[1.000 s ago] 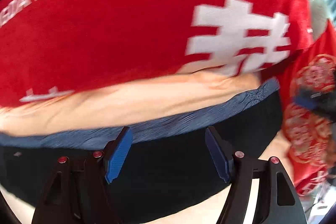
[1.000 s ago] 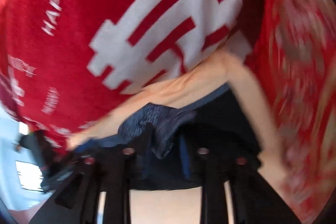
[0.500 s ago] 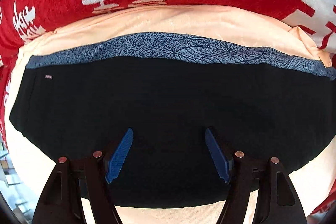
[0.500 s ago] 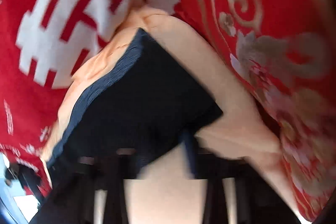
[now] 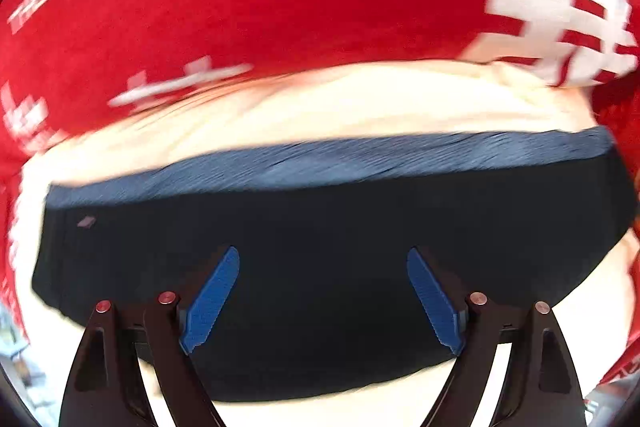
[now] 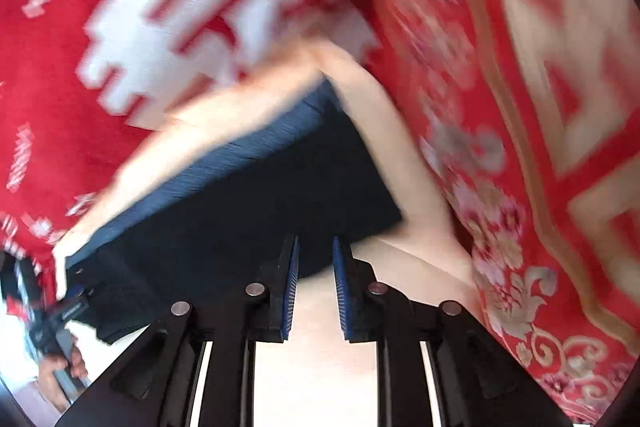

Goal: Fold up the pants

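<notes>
I see the folded pants (image 5: 320, 267) lying crosswise, centre frame, beneath my left gripper (image 5: 323, 301), just widened and empty; right gripper (image 6: 314, 291), narrowly parted, empty, overhangs their lower-right edge.

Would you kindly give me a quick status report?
Left gripper open wide, just widened, empty above folded pants. Right gripper narrowly open, just parted, empty at pants' edge. Nothing in the way.

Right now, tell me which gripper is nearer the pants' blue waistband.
Left, as far as the views show. The left gripper hangs open over the pants' middle, facing the waistband; the right gripper sits at their near corner.
</notes>
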Tool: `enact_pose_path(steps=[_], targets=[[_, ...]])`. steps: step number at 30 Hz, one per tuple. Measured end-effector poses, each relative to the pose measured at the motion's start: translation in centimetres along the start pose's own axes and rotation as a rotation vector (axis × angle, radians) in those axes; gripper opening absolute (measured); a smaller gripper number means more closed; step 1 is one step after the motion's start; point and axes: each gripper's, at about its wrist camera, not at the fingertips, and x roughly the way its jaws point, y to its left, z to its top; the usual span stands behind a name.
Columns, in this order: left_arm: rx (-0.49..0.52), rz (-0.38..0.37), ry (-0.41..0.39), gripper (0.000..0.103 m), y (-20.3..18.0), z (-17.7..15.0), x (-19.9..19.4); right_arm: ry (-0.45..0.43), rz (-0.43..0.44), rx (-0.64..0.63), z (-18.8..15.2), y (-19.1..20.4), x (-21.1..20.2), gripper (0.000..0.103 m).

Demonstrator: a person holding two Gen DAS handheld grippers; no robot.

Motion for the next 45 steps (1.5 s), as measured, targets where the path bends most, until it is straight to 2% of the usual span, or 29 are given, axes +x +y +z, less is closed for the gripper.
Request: enact_pose_path(steps=[3,7,9,11,13,14,16,18,22,25,26,28,29,30,31,33,35,41,45], targets=[[-0.004,-0.012,-0.003,0.087,-2.6,1.7,2.5,0.055,0.017,-0.1,1.8,2.4,3.2,0.02],[-0.043,0.044,-0.032,0.087,-3.4,3.8,5.8,0.104,-0.016,-0.108,3.6,2.0,8.8,0.02],[-0.09,0.034,-0.046,0.087,-2.2,4.7,7.0,0.06,-0.051,-0.123,4.8,1.4,8.8,0.015],[-0.104,0.049,-0.036,0.096,-1.3,5.6,8.0,0.02,-0.103,-0.148,6.3,0.5,8.9,0.015],[-0.114,0.065,-0.023,0.096,-0.6,6.2,8.1,0.041,-0.109,-0.128,8.0,-0.9,9.6,0.015],[-0.118,0.091,-0.014,0.096,0.1,6.5,7.7,0.041,-0.105,-0.118,8.6,-1.1,9.6,0.014],[-0.116,0.125,-0.012,0.096,1.3,6.5,6.5,0.036,-0.16,-0.125,9.6,-0.7,9.0,0.016],[-0.117,0.117,-0.026,0.096,2.9,5.5,4.6,0.032,-0.201,-0.117,9.6,-0.1,7.6,0.02],[-0.105,0.166,-0.01,0.096,6.4,1.3,2.0,0.067,-0.018,-0.129,6.3,2.3,4.0,0.02],[-0.143,0.199,0.023,0.096,10.2,-3.5,0.8,0.184,0.164,-0.116,1.7,4.7,3.5,0.021],[-0.154,0.217,0.031,0.096,11.1,-4.5,0.7,0.232,0.242,-0.071,-0.2,5.3,3.6,0.024],[-0.205,0.259,0.067,0.096,13.6,-6.5,1.1,0.314,0.37,0.049,-3.9,6.1,4.5,0.052],[-0.237,0.267,0.083,0.096,14.8,-7.2,1.4,0.341,0.414,0.092,-5.0,7.1,5.3,0.056],[-0.288,0.271,0.102,0.096,16.5,-8.0,1.8,0.371,0.454,0.12,-6.3,7.8,6.0,0.056],[-0.315,0.27,0.11,0.096,16.5,-8.4,2.0,0.394,0.48,0.131,-7.2,8.7,7.0,0.056],[-0.384,0.258,0.093,0.096,19.6,-9.3,1.5,0.434,0.565,0.14,-8.9,11.3,8.6,0.056],[-0.389,0.261,0.068,0.096,21.4,-9.1,0.7,0.474,0.652,0.129,-10.1,14.4,9.7,0.056],[-0.291,0.28,0.001,0.096,28.9,-7.2,2.1,0.534,0.724,0.079,-15.8,23.8,13.2,0.056],[-0.263,0.314,0.053,0.096,31.5,-8.0,4.2,0.523,0.715,0.092,-17.1,28.4,15.8,0.056]])
